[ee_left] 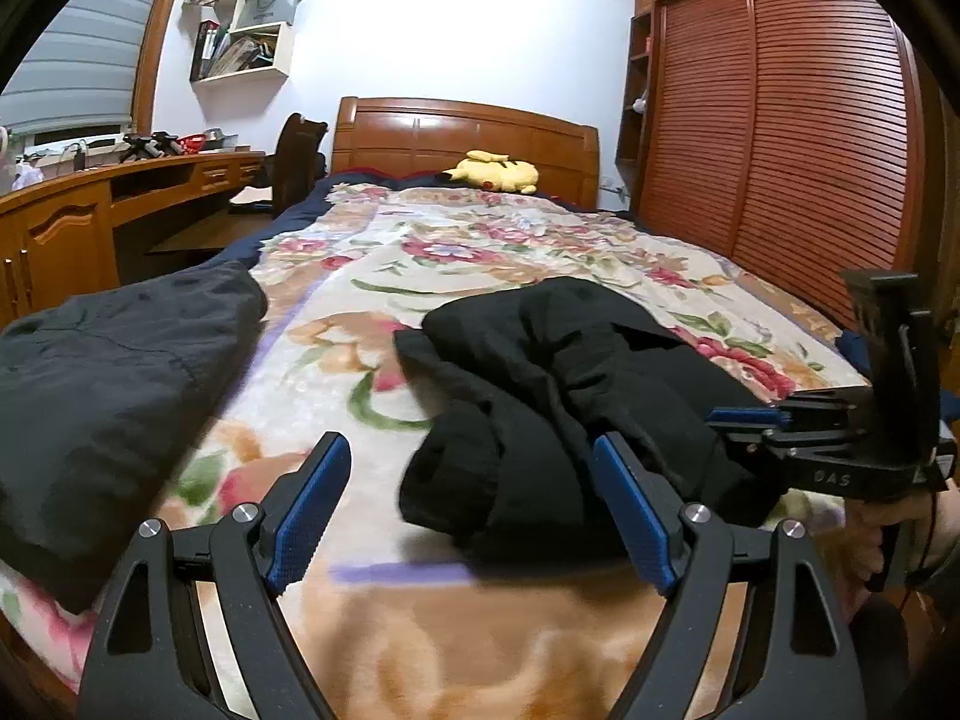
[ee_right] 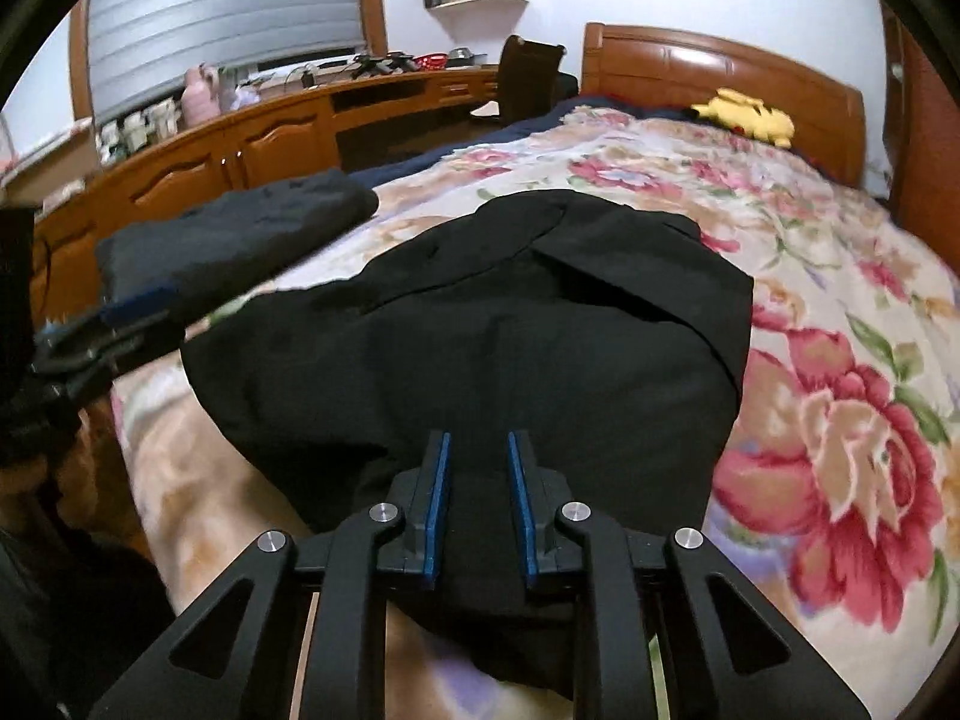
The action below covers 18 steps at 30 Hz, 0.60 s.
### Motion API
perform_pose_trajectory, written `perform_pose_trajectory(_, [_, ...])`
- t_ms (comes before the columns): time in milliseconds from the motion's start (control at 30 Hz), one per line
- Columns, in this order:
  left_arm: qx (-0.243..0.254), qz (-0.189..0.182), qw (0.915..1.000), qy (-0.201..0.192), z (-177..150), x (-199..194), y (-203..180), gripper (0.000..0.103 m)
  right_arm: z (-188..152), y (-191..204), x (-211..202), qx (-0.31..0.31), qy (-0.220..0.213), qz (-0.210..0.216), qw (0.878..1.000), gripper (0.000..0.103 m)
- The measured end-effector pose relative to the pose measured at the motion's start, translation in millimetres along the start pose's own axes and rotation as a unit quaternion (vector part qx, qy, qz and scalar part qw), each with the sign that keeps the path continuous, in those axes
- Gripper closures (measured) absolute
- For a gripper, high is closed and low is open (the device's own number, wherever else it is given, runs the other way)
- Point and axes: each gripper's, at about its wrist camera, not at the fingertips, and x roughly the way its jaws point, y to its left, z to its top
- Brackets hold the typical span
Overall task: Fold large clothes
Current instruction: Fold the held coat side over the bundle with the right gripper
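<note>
A crumpled black garment (ee_left: 558, 396) lies on the flowered bedspread (ee_left: 372, 276); it also fills the middle of the right wrist view (ee_right: 480, 324). My left gripper (ee_left: 471, 450) is wide open and empty, just above the garment's near left edge. My right gripper (ee_right: 478, 444) has its jaws nearly closed around a fold at the garment's near edge; it shows at the right in the left wrist view (ee_left: 747, 417).
A folded dark grey garment (ee_left: 102, 384) lies at the bed's left edge, also in the right wrist view (ee_right: 240, 234). A yellow plush toy (ee_left: 495, 171) sits by the wooden headboard (ee_left: 462, 132). A desk (ee_left: 126, 204) stands left, a louvered wardrobe (ee_left: 780, 138) right.
</note>
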Motion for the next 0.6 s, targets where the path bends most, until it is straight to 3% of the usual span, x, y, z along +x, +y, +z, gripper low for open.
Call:
perform_pose_trajectory(167, [0.004, -0.017, 0.9998, -0.013, 4, -1, -15, 0.019, 2, -2, -2, -0.006, 0.0, -0.003, 1.0, 0.083])
perform_pose_trajectory(400, [0.003, -0.043, 0.9979, -0.048, 11, -8, -30, 0.019, -1, -7, -35, -0.005, -0.033, -0.028, 0.999, 0.083])
perform_pose_trajectory(600, [0.015, -0.055, 0.9981, -0.022, 9, 5, -40, 0.019, -10, -16, -49, -0.005, -0.036, -0.062, 0.997, 0.077])
